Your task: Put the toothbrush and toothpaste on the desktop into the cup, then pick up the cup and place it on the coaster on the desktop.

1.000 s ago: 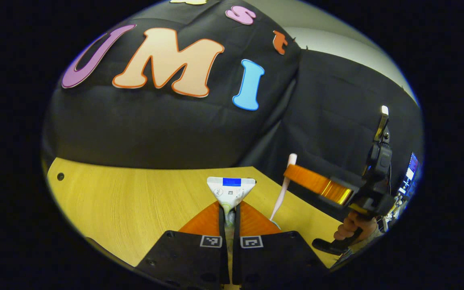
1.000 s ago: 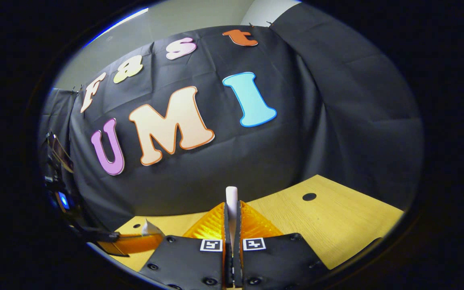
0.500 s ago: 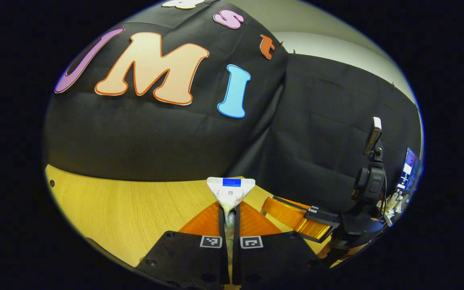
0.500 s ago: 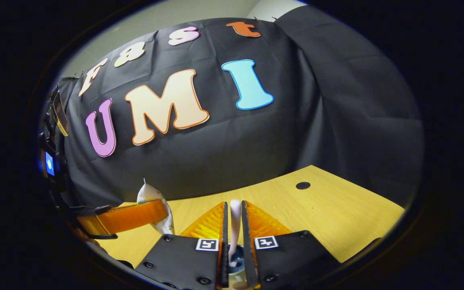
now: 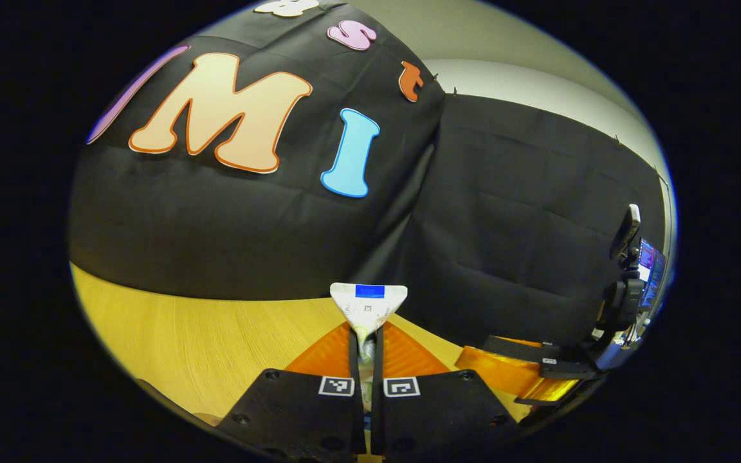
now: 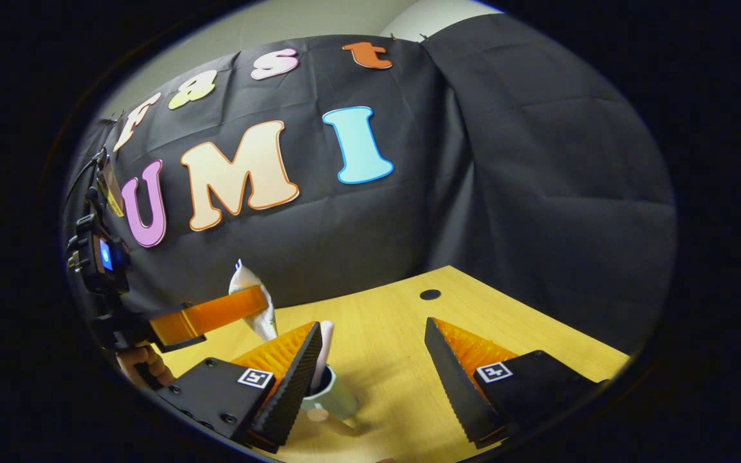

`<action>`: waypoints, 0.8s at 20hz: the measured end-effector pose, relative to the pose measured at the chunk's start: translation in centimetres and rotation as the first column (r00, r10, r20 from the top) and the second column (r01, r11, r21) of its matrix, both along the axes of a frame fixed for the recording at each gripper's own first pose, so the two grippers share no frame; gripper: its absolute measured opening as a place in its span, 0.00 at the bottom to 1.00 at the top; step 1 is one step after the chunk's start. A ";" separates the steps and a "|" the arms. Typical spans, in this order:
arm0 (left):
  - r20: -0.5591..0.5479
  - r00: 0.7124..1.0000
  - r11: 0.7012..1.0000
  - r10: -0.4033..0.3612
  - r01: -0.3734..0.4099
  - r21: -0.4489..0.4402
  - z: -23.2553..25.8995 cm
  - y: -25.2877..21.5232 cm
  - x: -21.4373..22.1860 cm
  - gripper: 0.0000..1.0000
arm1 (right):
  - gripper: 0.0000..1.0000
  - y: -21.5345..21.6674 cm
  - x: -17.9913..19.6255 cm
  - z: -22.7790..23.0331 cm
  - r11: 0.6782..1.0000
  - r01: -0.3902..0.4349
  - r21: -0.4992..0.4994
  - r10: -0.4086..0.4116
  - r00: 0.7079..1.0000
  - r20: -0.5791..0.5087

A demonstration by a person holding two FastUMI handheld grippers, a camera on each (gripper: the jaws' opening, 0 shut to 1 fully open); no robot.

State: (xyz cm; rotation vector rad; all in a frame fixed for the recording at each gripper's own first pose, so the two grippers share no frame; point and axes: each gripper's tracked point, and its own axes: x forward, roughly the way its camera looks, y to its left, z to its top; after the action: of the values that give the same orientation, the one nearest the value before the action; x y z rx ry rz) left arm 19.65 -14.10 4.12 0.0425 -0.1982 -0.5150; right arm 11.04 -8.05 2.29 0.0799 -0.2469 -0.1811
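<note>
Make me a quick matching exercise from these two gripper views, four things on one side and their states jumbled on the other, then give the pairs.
1. white toothpaste tube
2. pale pink toothbrush
3. right gripper
4. pale green cup

A. standing on the wooden desktop
B. jaws wide open
C. upright inside the cup
D. clamped in the left gripper

Pairs: 1-D, 2-C, 3-B, 4-A
</note>
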 end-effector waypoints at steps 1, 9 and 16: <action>0.008 1.000 1.000 0.005 -0.005 0.011 -0.4 -0.1 0.3 0.02 | 0.98 -0.4 -0.6 -0.2 1.000 0.008 0.003 -0.008 1.000 -0.003; -0.032 0.999 0.998 -0.016 0.017 0.053 -4.1 -0.8 -0.5 0.31 | 0.94 -1.6 -3.0 -0.7 0.999 0.020 -0.028 -0.021 0.999 -0.046; 0.100 0.992 0.997 0.079 -0.079 0.000 1.6 3.1 -3.9 0.94 | 0.98 1.2 -2.7 -0.2 0.996 -0.069 -0.052 0.065 0.994 -0.085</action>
State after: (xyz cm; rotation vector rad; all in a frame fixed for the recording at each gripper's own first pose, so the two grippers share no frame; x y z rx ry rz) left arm 15.78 -11.02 5.71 0.0795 -0.2922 -0.4349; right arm 8.39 -6.89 2.08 0.0260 -0.1656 -0.1107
